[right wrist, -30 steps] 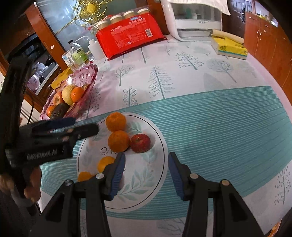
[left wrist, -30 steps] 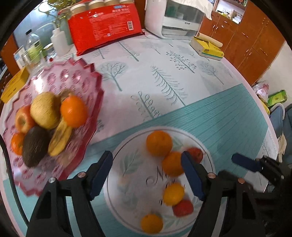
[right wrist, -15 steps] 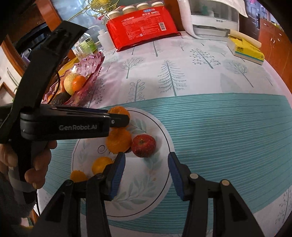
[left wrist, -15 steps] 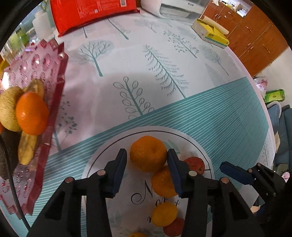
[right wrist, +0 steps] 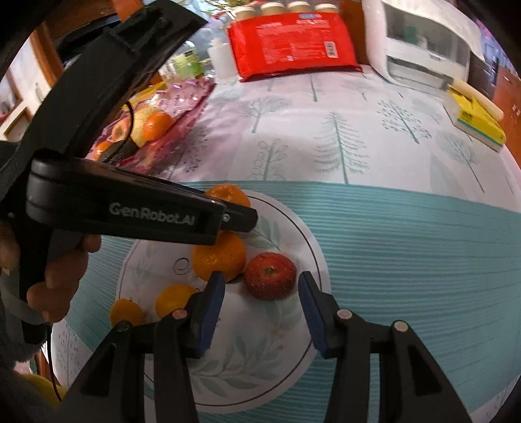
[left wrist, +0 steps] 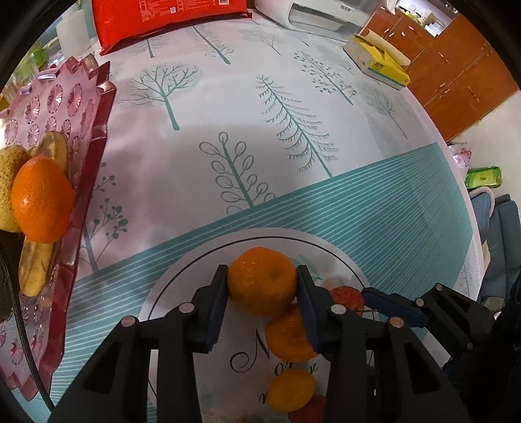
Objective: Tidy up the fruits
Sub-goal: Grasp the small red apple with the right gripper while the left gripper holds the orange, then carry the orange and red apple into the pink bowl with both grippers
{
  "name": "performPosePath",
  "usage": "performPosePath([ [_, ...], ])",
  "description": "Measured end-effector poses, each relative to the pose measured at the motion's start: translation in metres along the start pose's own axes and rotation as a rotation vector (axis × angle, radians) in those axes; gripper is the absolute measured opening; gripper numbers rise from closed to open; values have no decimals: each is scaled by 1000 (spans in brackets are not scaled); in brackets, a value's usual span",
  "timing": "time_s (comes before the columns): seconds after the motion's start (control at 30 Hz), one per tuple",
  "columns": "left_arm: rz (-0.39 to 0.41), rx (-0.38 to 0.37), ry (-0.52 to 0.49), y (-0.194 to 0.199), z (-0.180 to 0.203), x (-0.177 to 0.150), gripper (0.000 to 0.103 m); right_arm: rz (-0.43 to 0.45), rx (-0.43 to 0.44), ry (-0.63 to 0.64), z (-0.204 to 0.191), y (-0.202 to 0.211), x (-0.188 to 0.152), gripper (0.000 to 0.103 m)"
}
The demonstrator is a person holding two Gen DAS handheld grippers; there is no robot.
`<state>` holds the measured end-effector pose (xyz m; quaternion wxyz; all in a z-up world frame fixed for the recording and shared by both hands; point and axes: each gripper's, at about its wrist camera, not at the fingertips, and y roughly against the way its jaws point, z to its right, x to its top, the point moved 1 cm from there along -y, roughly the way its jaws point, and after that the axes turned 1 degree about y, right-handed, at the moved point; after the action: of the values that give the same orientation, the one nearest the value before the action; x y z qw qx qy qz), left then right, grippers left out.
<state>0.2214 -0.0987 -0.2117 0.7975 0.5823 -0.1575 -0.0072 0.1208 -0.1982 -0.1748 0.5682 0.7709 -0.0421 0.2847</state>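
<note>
My left gripper point(left wrist: 262, 284) is shut on an orange tangerine point(left wrist: 262, 281) at the far edge of the white leaf-patterned plate point(left wrist: 182, 279). The tangerine also shows in the right wrist view point(right wrist: 228, 194), behind the left gripper. More tangerines point(left wrist: 288, 335) and a red apple point(left wrist: 346, 297) lie on the plate. My right gripper point(right wrist: 260, 293) is open just in front of the red apple point(right wrist: 270, 276), jaws either side of it, not touching. A pink crystal fruit tray point(left wrist: 81, 130) at left holds an orange point(left wrist: 40, 198), bananas and other fruit.
A red package point(left wrist: 169, 19) and a white appliance point(left wrist: 316, 16) stand at the back of the table. A yellow tissue box point(left wrist: 377, 63) lies at the back right. A white bottle point(right wrist: 221, 61) stands near the tray. The table edge curves away on the right.
My left gripper has moved forward and closed on the far tangerine. My right gripper has moved closer to the red apple and stays open.
</note>
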Motion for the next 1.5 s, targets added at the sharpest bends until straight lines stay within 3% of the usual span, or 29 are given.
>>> performPosePath([
  [0.13,26,-12,17,12,-4,-1,39,0,24,36,1,0,-1,43],
  [0.23,40,-16,38,20,-10,-2,39,-12,27,39,6,-3,0,31],
  [0.7,80,-37,90,50,-25,-13,39,-30,119,-43,23,-10,11,31],
  [0.93,124,-41,95,76,-27,-22,39,-7,75,-96,26,11,11,31],
  [1.17,175,-16,100,113,-40,-40,39,61,51,-82,1,48,19,31],
  [1.5,236,15,112,162,-68,-73,39,173,80,-16,-57,91,46,31],
])
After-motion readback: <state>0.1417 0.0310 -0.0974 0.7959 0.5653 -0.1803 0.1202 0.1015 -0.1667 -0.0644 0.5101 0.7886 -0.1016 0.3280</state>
